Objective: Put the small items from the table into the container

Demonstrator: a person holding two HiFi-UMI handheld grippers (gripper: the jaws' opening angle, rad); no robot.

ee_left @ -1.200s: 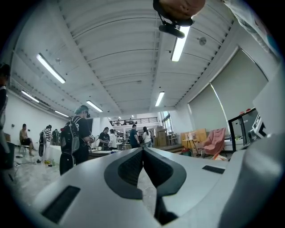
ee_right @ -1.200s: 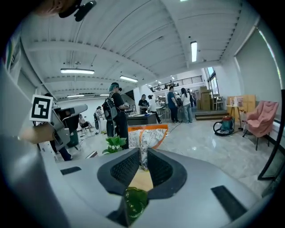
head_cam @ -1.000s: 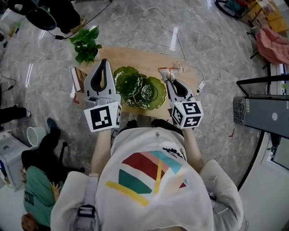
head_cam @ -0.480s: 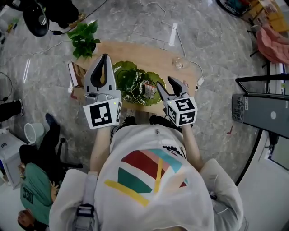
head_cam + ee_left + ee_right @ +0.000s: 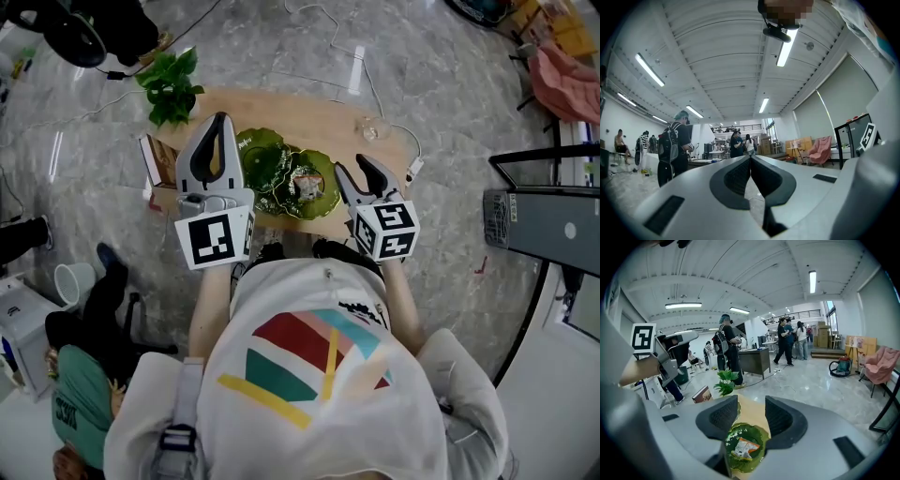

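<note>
Head view, task partly done: small packet (image 5: 307, 185) lying inside green container (image 5: 262, 159), in the lobe nearer to right gripper (image 5: 352, 165). Counts as 1 item done, judging by how it lies. Right jaws spread apart w/ nothing between them, hovering just beside container rim on its right side. Same in right gripper view: pads wide, packet visible lower down in the dish, not touched by them. Left gripper (image 5: 220, 120) held over left part of table (image 5: 300, 122), jaws pressed together, empty. In left gripper view, pointing level into the room, so no table visible there.

Left to do, prob.: small clear thing (image 5: 372, 129) on far right part of table, well apart from container. Maybe more items, cannot tell.

Hard to make out: what that clear thing is, too small & pale. Near edge of table and part of container covered by both grippers, so anything lying there is hidden. Print on packet unreadable. Book (image 5: 155, 159) and plant (image 5: 171, 86) at left end of table, prob. not task items.
</note>
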